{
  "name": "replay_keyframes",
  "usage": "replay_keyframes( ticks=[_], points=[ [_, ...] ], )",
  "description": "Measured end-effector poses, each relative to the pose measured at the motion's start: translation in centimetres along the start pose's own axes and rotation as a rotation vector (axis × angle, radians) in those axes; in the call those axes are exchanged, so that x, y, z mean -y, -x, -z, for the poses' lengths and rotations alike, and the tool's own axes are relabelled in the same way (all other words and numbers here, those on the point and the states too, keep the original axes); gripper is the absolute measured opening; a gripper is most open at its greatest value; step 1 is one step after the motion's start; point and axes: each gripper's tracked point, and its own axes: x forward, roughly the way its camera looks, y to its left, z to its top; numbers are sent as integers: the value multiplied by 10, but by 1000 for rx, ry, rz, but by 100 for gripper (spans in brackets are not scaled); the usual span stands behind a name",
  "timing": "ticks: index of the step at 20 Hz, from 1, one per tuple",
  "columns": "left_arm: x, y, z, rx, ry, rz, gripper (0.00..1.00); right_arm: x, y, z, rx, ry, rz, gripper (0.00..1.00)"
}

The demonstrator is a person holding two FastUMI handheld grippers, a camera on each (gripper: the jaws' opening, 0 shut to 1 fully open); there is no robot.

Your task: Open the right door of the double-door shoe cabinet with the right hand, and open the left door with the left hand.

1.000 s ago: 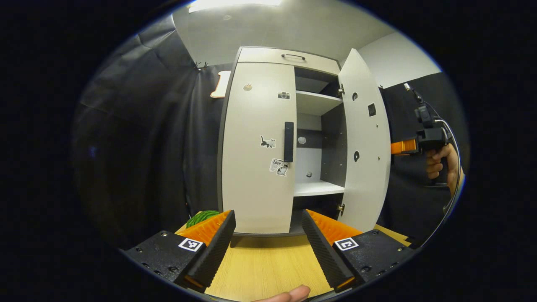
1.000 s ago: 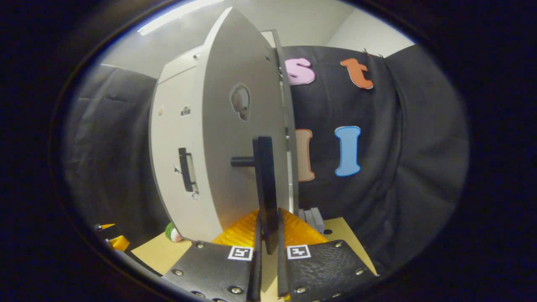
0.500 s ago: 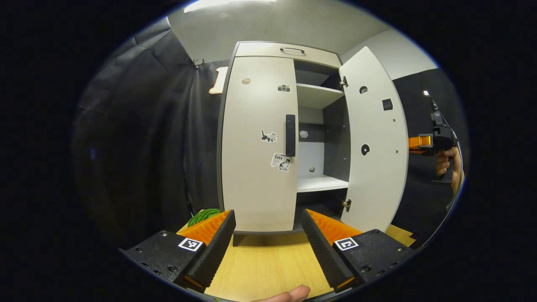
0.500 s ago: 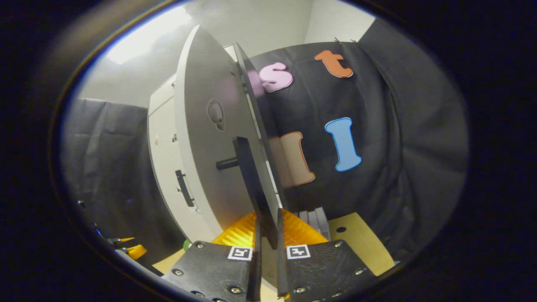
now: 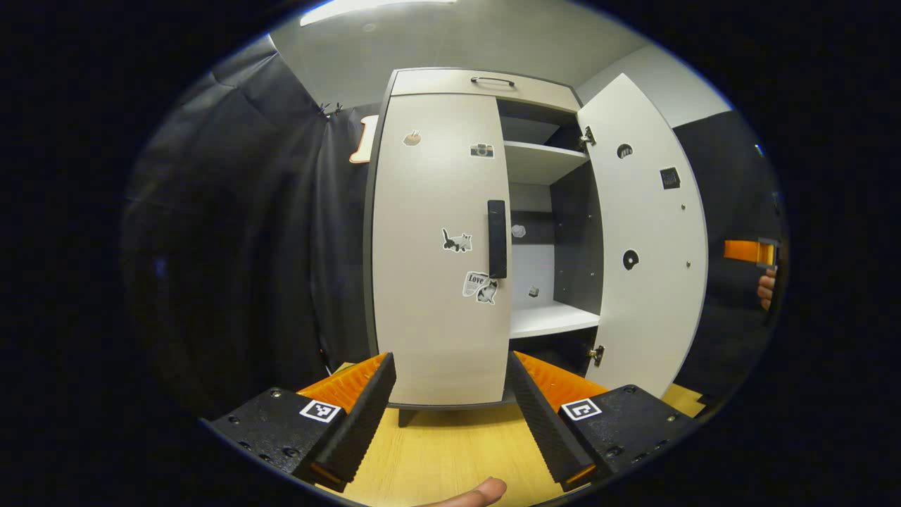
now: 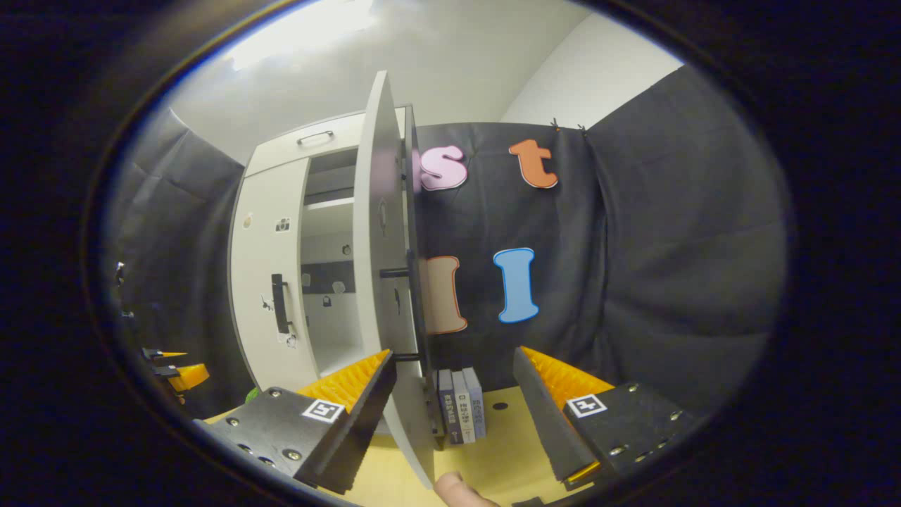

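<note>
Where they gripped the right door's handle (image 6: 415, 310), the right tongs (image 6: 450, 415) now gape; left tongs (image 5: 447, 415) gape.

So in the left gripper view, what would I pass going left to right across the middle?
Black cloth wall → closed left door → its black handle → open shelves → swung-open right door → the other hand-held gripper.

The one word you can read is "Love", printed on a small sticker (image 5: 480, 286) low on the closed left door (image 5: 436, 246) of the shoe cabinet (image 5: 486, 81), just below its handle (image 5: 497, 238).
</note>
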Motion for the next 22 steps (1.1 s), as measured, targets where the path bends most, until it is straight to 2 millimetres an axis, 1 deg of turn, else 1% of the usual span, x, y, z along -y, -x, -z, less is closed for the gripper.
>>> replay_keyframes(
  ticks=[2,4,5,7,9,12,14,18,19,20,21,22],
  points=[
    [9,-10,-6,-7,21,25,98,-8,23,2,5,-28,8,99],
    [14,-25,-14,-3,18,39,98,-5,40,5,19,-72,60,99],
    [16,-35,-18,-3,7,39,98,-7,46,7,29,-80,71,99],
    [20,-56,-26,-9,-6,33,98,-17,54,8,42,-73,64,99],
    [28,-79,-36,-5,-9,44,98,-22,63,14,36,-57,57,99],
    [38,-115,-47,-5,4,43,98,-33,75,18,37,-38,29,99],
    [45,-138,-58,7,6,44,98,-39,83,18,47,-36,20,98],
    [49,-178,-84,52,2,19,97,-57,102,32,47,-40,-13,99],
    [54,-187,-90,61,-9,32,97,-63,106,36,45,-35,-24,99],
    [57,-194,-93,55,-26,42,95,-68,110,41,41,-31,-33,99],
    [58,-202,-95,45,-36,39,90,-74,112,46,35,-25,-45,98],
    [59,-209,-98,33,-43,33,88,-78,115,49,34,-26,-47,98]
  ],
)
